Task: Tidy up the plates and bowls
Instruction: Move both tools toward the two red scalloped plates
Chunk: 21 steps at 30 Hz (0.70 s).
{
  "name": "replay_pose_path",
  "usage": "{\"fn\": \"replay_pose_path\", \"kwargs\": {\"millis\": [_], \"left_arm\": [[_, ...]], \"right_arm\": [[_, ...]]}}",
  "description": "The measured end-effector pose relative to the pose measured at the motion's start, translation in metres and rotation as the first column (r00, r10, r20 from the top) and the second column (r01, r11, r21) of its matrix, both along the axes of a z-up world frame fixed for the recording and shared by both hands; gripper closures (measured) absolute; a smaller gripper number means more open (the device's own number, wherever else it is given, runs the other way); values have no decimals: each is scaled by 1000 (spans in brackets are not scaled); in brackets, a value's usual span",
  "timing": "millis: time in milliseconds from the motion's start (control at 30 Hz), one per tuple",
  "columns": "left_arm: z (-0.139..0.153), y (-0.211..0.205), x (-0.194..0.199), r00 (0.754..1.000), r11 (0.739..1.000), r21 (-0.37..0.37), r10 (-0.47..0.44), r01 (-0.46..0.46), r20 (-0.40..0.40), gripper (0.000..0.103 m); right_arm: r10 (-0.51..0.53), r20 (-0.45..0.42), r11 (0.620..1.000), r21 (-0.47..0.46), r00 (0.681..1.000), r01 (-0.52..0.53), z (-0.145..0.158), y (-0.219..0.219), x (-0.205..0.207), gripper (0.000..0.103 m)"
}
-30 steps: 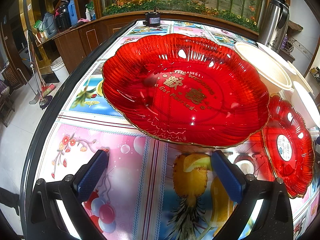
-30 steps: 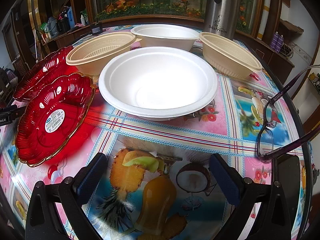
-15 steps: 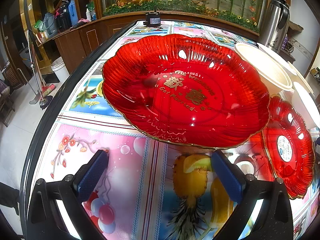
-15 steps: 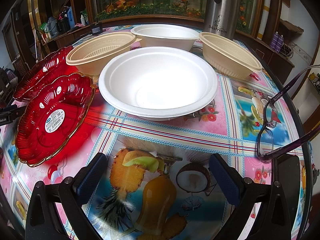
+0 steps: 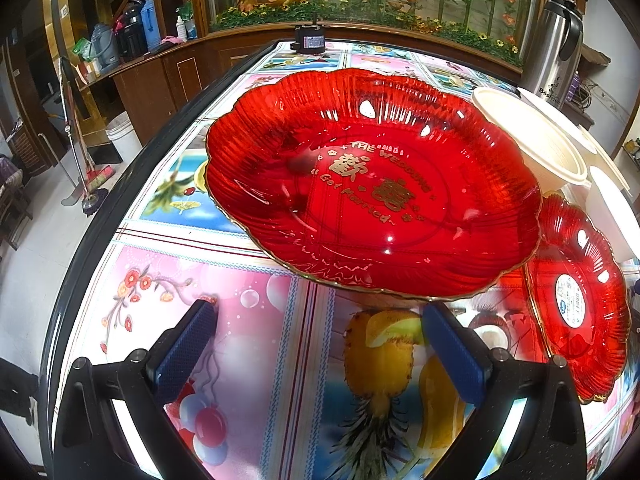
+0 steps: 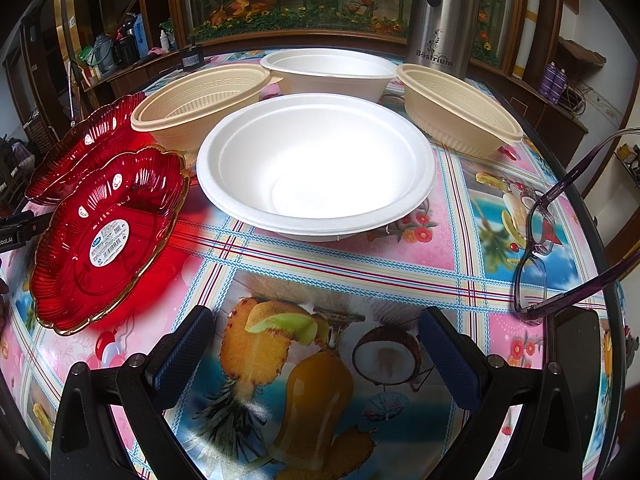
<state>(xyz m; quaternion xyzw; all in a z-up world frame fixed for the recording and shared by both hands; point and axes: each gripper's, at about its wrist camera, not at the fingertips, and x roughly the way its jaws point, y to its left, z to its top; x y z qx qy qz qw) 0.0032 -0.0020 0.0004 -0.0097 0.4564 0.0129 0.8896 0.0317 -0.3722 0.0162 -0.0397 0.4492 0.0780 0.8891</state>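
The left gripper (image 5: 318, 354) is spread wide and empty, just short of the near rim of the large red plate (image 5: 372, 184). The right gripper (image 6: 316, 354) is likewise spread and empty, with the white foam bowl (image 6: 316, 164) beyond it. A small red plate (image 6: 106, 236) lies left of that bowl, and two beige bowls (image 6: 204, 100) stand farther back.

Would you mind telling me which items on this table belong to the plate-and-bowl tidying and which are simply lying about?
Part of the job:
large red plate
small red plate
two white bowls
two beige bowls

Just lying about:
steel flask
eyeglasses
small black device
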Motion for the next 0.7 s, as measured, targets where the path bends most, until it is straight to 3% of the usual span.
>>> {"fn": "replay_pose_path", "kwargs": {"millis": [333,567,700], "left_arm": [[2,4,-7,1000,1000,-3,0,0,-13,0],[9,3,-20,1000,998,-54,-25,24,-11,0],[14,4,-29,1000,999,-45,-30,30,-3,0]], "right_arm": [[1,-1,1000,0,1000,-1,0,-1,0,0],[20,-37,1000,6,999,-20,1,1,-2,0],[23,-46,998,55,999,-21,5,-5,-7,0]]}}
